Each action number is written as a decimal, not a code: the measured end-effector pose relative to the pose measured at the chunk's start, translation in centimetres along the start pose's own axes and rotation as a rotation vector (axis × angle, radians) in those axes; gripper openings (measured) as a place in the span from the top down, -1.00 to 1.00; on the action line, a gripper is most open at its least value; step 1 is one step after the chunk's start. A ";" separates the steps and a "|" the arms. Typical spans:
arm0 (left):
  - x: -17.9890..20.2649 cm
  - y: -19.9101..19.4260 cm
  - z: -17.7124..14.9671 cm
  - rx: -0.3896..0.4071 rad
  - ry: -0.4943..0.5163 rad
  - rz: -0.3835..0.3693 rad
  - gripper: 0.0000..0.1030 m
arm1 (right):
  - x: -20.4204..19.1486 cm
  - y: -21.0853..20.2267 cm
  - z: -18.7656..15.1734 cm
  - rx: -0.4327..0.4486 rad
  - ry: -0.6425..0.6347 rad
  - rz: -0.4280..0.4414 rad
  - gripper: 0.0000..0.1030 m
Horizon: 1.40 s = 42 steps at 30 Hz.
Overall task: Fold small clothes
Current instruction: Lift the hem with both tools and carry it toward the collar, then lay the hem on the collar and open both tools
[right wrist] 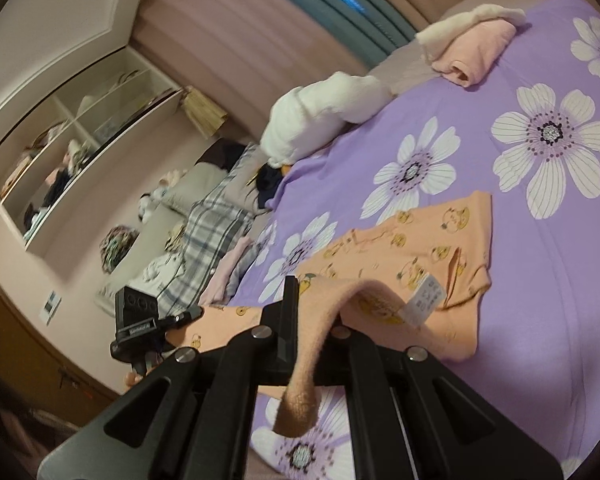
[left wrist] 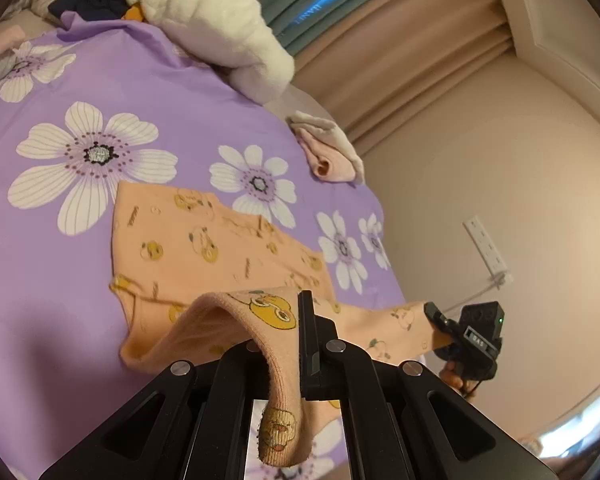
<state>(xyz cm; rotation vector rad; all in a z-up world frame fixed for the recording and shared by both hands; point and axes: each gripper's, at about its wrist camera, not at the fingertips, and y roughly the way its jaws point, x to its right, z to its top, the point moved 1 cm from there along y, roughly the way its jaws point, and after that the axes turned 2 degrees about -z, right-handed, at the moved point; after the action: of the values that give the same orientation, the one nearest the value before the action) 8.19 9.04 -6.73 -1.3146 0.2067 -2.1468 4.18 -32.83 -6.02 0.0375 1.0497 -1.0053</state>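
In the left wrist view, the left tool is seen closed on the ribbed hem of a peach baby garment printed with yellow ducks. The pinched edge is draped over the fingers and hangs down between the tool's arms. The rest of the garment is spread on a purple duvet patterned with white flowers. The far end of the lifted edge is gripped by the right tool, which is seen at the right, off the side of the bed (its jaws are closed on the fabric). A folded pink garment is laid near the bed's far edge, and a white plush toy is lying beyond it, in front of pleated curtains.

In the right wrist view, the right tool is seen holding the same peach garment, a fold of which is hung over the fingers. A white care label is exposed on the lifted part. The left tool is visible at the left, clamped on the other end of the raised edge. The folded pink garment and the plush toy are placed further up the duvet. Plaid bedding is piled beside the bed.
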 end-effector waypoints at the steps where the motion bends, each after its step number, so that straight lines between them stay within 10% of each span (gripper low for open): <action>1: -0.3 0.3 0.3 -0.001 -0.006 0.005 1.00 | 0.4 0.4 0.4 0.001 0.009 -0.002 0.93; 22: -9.4 11.3 8.1 -0.142 -0.191 0.195 1.00 | 9.8 13.1 7.7 -0.163 0.171 -0.255 0.90; 35: -16.4 14.4 9.3 -0.244 -0.593 0.182 1.00 | 17.6 15.7 7.7 -0.305 0.672 -0.273 0.56; 37: -17.6 14.3 9.5 -0.237 -0.684 0.137 0.88 | 18.1 15.4 8.0 -0.290 0.743 -0.255 0.38; 42: -19.4 12.5 10.3 -0.083 -0.834 0.025 -0.15 | 18.9 14.3 9.2 -0.199 0.840 -0.217 0.09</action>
<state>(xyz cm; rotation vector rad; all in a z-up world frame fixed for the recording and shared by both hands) 28.44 11.83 -21.58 -2.1051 -0.0348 -1.4138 22.88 -41.53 -20.80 0.1988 1.9503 -1.0970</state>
